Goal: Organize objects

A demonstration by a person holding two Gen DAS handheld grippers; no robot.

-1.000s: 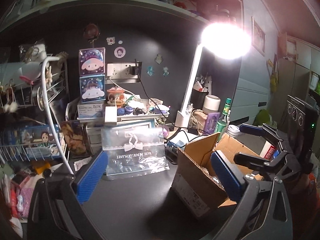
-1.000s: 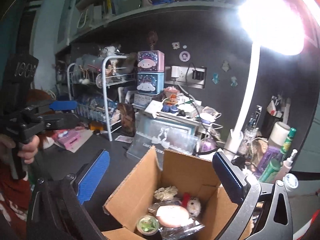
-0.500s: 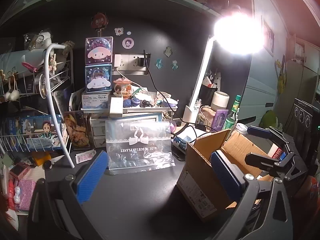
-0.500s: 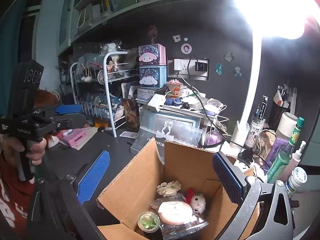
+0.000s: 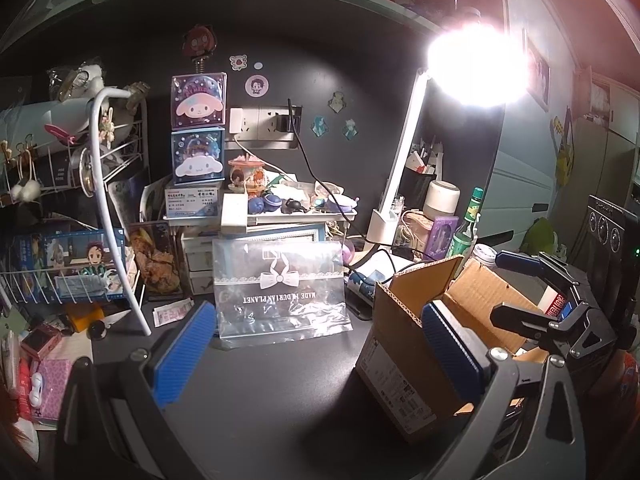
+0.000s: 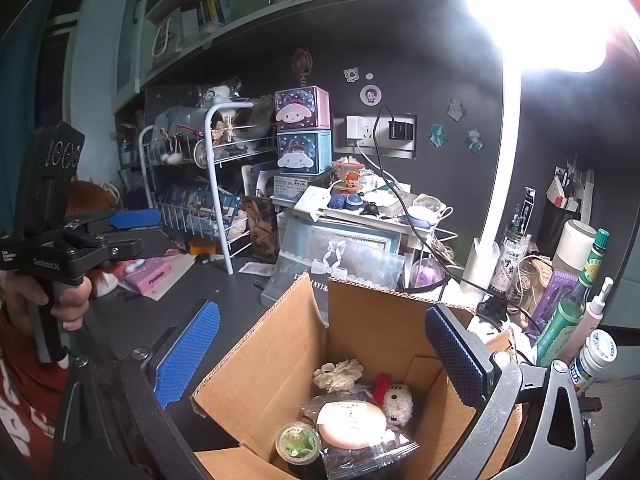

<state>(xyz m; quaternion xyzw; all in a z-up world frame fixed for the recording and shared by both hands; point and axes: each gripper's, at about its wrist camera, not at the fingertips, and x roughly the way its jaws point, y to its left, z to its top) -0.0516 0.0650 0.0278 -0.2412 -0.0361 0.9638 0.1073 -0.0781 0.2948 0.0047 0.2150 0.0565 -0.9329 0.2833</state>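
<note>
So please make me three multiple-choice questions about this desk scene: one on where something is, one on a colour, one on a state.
1. Where does the small white plush lie?
A. inside the cardboard box
B. on the wire rack
C. on the top shelf

2. What colour are the pads on the right claw?
A. red
B. blue
C. yellow

3. In what state is the left claw?
A. shut on the clear bag
B. shut on nothing
C. open, holding nothing

Answers:
1. A, since the right wrist view shows it among other items in the open cardboard box.
2. B, since both pads are blue.
3. C, since its pads stand wide apart and the clear bag stands beyond them, untouched.
</note>
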